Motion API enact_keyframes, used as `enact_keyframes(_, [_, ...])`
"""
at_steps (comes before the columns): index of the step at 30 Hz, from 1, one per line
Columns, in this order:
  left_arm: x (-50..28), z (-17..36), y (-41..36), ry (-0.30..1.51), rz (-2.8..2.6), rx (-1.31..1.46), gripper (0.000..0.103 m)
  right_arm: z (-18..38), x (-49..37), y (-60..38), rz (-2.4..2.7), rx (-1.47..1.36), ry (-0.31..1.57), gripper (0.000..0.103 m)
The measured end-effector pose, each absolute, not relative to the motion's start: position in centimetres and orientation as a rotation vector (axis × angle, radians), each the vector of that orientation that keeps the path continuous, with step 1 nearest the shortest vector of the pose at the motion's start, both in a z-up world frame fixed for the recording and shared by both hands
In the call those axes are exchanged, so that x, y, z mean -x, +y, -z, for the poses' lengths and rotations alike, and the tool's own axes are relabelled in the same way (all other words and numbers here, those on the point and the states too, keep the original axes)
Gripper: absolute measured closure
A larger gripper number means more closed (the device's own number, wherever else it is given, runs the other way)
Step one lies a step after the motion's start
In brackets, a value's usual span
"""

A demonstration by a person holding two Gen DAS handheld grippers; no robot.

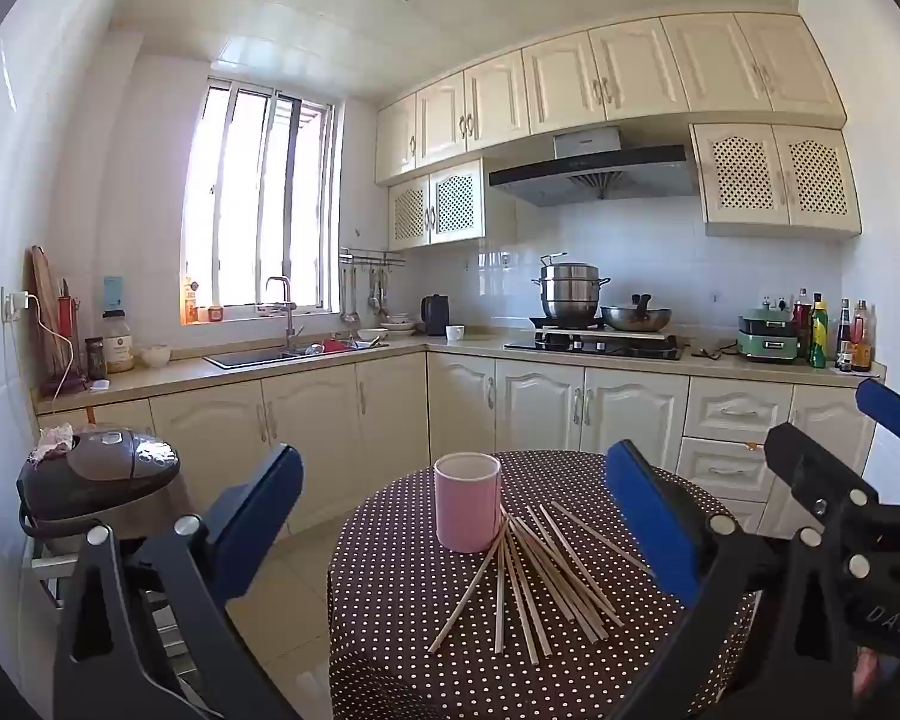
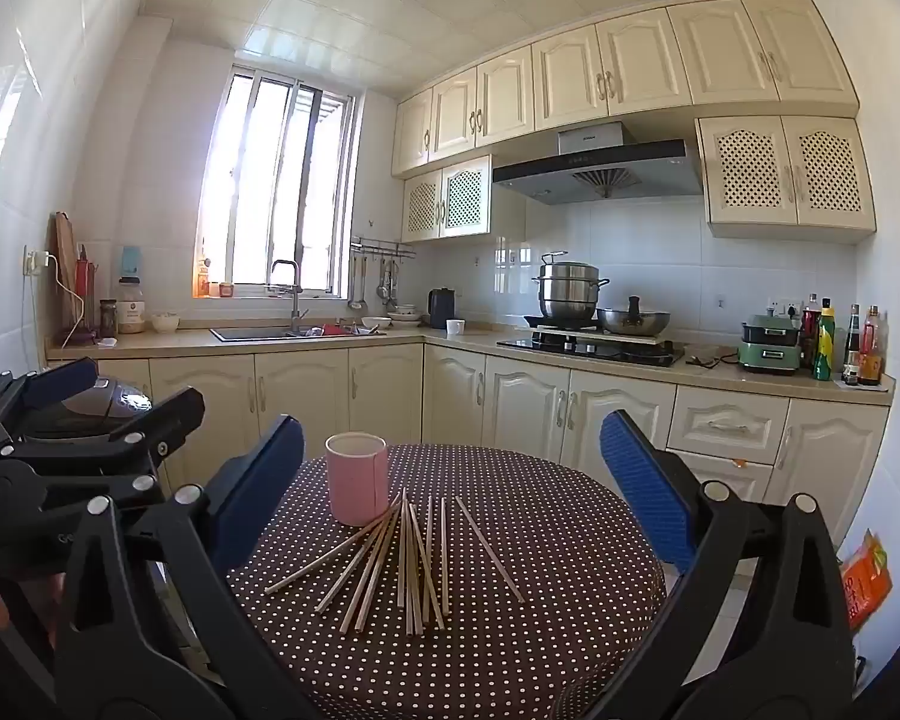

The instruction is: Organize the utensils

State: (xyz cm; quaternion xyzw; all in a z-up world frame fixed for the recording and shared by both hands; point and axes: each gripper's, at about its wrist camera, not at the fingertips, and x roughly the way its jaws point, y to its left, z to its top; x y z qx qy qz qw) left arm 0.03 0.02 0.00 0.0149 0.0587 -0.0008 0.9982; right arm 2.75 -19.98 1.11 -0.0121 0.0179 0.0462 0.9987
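Note:
A pink cup (image 1: 468,507) (image 2: 357,480) stands upright on a round table with a brown dotted cloth (image 1: 402,630) (image 2: 540,630). Several wooden chopsticks (image 1: 540,582) (image 2: 411,564) lie fanned out on the cloth, their far ends resting against the cup's base. My left gripper (image 1: 453,456) hovers open short of the table's near edge, nothing between its blue pads. My right gripper (image 2: 450,423) is held level beside it, also open and holding nothing. Each gripper shows at the edge of the other's view: the right gripper (image 1: 822,414) and the left gripper (image 2: 138,387).
A dark rice cooker (image 1: 99,468) sits on a low stand left of the table. Behind the table run cream cabinets, a counter with a sink (image 1: 252,357) and a stove with pots (image 1: 594,324). An orange packet (image 2: 867,579) lies low on the right.

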Motion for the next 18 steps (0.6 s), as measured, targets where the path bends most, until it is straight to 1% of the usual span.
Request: enact_keyframes(18, [-0.17,0.04,-0.08,0.120,-0.006,-0.030,0.004,-1.23,-2.91,-19.61,-0.095,0.021,0.050,0.006])
